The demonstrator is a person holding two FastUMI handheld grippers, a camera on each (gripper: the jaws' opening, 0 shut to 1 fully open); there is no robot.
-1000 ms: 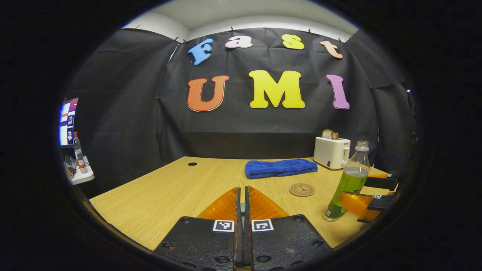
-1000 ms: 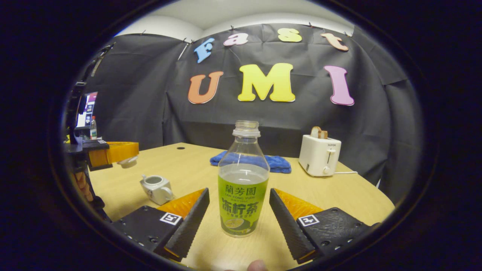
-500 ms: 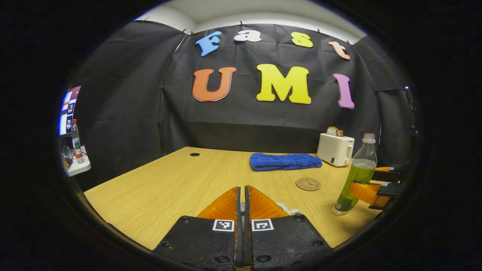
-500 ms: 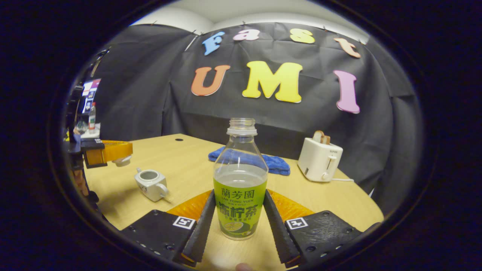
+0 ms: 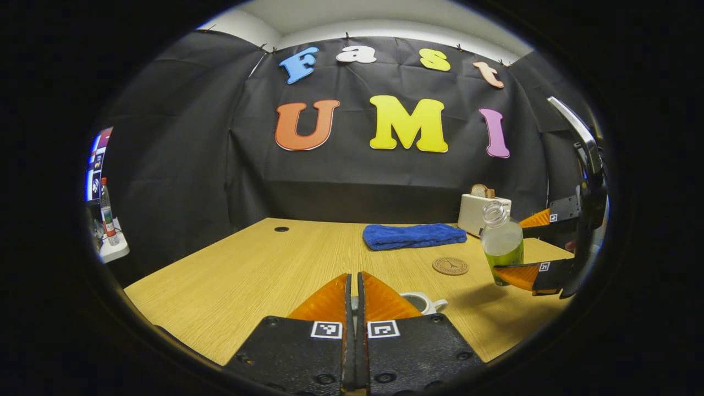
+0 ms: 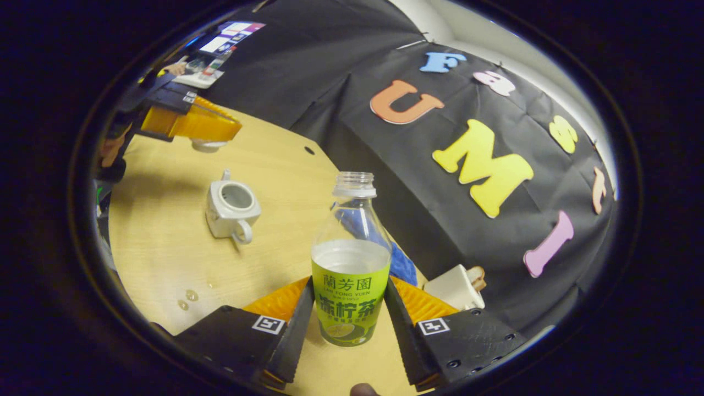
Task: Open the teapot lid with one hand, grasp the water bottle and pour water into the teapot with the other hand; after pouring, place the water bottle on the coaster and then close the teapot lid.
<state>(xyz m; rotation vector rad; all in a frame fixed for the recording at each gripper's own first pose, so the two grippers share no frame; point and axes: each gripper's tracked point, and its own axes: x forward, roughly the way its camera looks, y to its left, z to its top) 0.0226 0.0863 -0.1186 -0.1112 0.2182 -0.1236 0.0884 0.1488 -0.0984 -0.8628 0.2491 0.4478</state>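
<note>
Wooden surface point(image 6: 165, 258): right gripper point(image 6: 344, 330), jaws pinching the bottle point(image 6: 351, 275), has lifted and tilted it toward the open teapot point(image 6: 232, 209) at 10 o'clock; left gripper point(image 5: 355, 308) jaws pinch the lid point(image 6: 206, 145).

Looks like a recording booth, not a real kitchen: black cloth walls point(image 5: 181, 165), wooden table point(image 5: 247, 275), toaster point(image 5: 473, 212), blue towel point(image 5: 412, 235), monitor point(image 5: 94, 170) off to the side.

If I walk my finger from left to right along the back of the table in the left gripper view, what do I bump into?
Blue towel → coaster → water bottle, held up by the right gripper.
</note>
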